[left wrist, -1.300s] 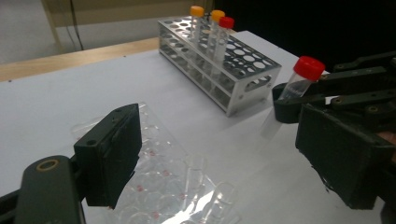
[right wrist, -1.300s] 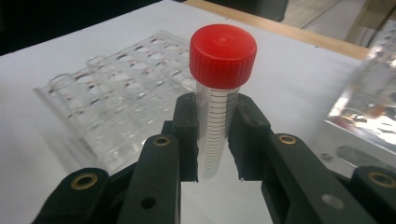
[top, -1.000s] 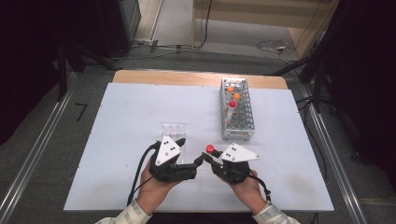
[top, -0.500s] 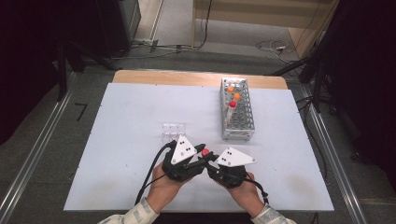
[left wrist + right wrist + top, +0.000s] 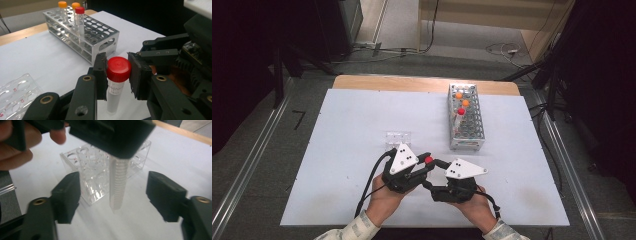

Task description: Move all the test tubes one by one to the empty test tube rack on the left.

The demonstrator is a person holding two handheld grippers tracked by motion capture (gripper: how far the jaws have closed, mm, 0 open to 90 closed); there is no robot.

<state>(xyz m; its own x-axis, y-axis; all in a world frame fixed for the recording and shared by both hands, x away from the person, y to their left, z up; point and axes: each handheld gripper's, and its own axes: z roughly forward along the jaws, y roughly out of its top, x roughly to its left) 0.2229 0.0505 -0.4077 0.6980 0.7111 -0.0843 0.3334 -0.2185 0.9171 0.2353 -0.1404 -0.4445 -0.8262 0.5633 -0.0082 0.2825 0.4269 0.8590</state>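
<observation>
Red-capped sample tube (image 5: pixel 117 82) hangs upright above the white table (image 5: pixel 342 130), clamped at its cap by the left gripper (image 5: pixel 117 75), whose jaws have just been closing onto it. Right gripper (image 5: pixel 113 195), its jaws just opened wide, flanks the tube's clear body without touching. Clear plastic rack (image 5: pixel 398 139) sits just beyond; metal rack (image 5: pixel 467 122) with three capped tubes stands farther back.
</observation>
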